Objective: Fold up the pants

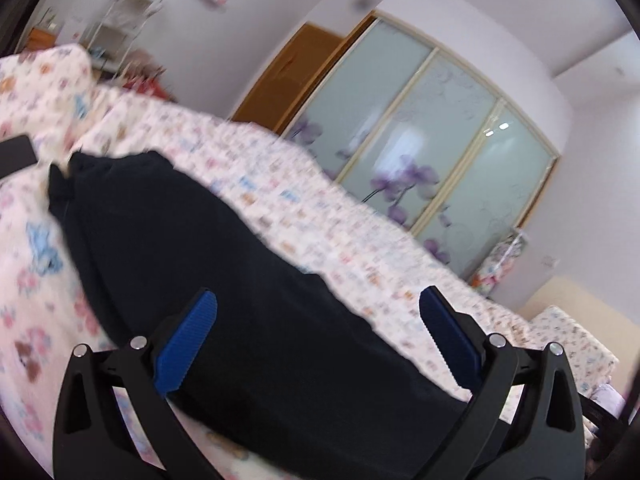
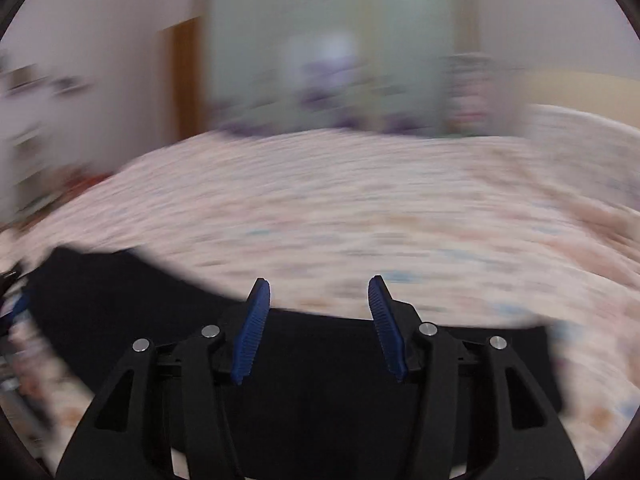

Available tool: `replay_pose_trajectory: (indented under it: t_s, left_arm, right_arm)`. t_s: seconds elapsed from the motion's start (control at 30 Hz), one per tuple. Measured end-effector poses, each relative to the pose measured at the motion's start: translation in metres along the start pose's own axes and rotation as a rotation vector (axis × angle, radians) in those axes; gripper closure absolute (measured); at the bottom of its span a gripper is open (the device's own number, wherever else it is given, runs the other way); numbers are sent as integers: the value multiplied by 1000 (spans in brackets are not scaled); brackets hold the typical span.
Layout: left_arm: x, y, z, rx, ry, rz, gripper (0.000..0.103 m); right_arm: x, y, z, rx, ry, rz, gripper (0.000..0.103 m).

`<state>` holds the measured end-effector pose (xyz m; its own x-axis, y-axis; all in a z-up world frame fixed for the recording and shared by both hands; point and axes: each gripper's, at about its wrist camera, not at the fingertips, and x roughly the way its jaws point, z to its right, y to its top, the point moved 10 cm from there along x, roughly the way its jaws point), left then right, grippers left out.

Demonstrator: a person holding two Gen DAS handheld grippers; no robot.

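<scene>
Two hand-held grippers hover over a bed (image 1: 280, 184) covered in a pale floral sheet, where dark navy pants (image 1: 224, 280) lie stretched from the upper left of the left wrist frame down to its lower centre. The left hand-held gripper (image 1: 316, 304) has its blue fingers spread wide, released, holding nothing, with the pants below and between them. The right hand-held gripper (image 2: 316, 292) is also spread and empty, its fingers above the near edge of the pants (image 2: 320, 380) at the bottom of the right wrist frame. That view is heavily blurred. A mirrored wardrobe (image 1: 420, 152) stands behind the bed.

Likely risks: a hasty grab could catch only the top layer of cloth, so the layers separate and the fold comes out crooked. Pinching too deep could snag the floral sheet along with the pants. Uneven grips between the two sides would skew the crease.
</scene>
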<state>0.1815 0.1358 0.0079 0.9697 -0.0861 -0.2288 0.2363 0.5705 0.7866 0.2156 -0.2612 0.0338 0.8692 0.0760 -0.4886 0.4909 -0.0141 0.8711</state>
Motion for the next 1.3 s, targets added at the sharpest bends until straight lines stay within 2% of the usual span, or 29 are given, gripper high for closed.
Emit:
replay_pose_trajectory:
  t_s: [0.03,0.1,0.13,0.2,0.27,0.33,0.4,0.5,0.63,0.7,0.73,0.77,0.83,0.93,1.03,1.1,1.13,1.2,1.23,1.27,1.3]
  left_arm:
    - [0,0,0,17,12,-1,2]
    - [10,-10,-13,24,113,-57,2]
    - [22,-23,-29,4,202,-136,2]
    - [43,-49,-54,-33,295,-287,2]
    - [49,-56,-52,21,327,-319,2]
    - [48,-57,-45,83,370,-309,2]
    - [49,-59,-45,101,386,-321,2]
    - [47,-57,-48,74,366,-316,2]
    - [45,-54,-47,62,360,-312,2]
    - [45,-53,-47,64,360,-308,2]
    - [45,-53,-47,62,359,-306,2]
    - [45,-53,-47,58,357,-303,2]
    - [44,-50,-47,48,352,-291,2]
    - [43,-44,-43,29,324,-263,2]
    - [45,-45,-42,46,333,-264,2]
    - [48,-46,-42,63,344,-274,2]
    - [48,-46,-43,67,347,-275,2]
    - [48,-45,-44,60,345,-275,2]
    - [48,-45,-45,55,344,-274,2]
    - [47,-45,-46,49,341,-275,2]
    - [47,-45,-47,46,339,-275,2]
  right_arm:
    - [19,1,-36,-18,103,-38,50]
    - [54,5,-92,-31,267,-122,50]
    - [66,6,-109,-31,310,-153,50]
    - [93,9,-148,-24,404,-220,50]
    - [124,11,-179,-14,473,-285,50]
    - [153,10,-201,-5,497,-353,50]
    - [173,4,-218,-20,491,-408,50]
    - [192,-8,-228,-67,463,-460,50]
    - [211,-34,-235,-207,393,-524,50]
    - [211,-42,-240,-227,400,-538,79]
    - [211,-43,-243,-240,400,-539,93]
    - [211,-42,-245,-285,368,-520,95]
    - [212,-34,-246,-330,312,-469,97]
    - [218,-7,-239,-257,254,-377,97]
    - [231,-15,-238,-306,187,-366,97]
    - [241,-40,-243,-401,143,-396,94]
    - [241,-44,-244,-428,130,-385,88]
    - [235,-42,-243,-443,108,-356,74]
    - [232,-39,-237,-428,95,-354,56]
    - [228,-33,-228,-402,82,-345,44]
    - [221,-26,-219,-363,83,-326,40]
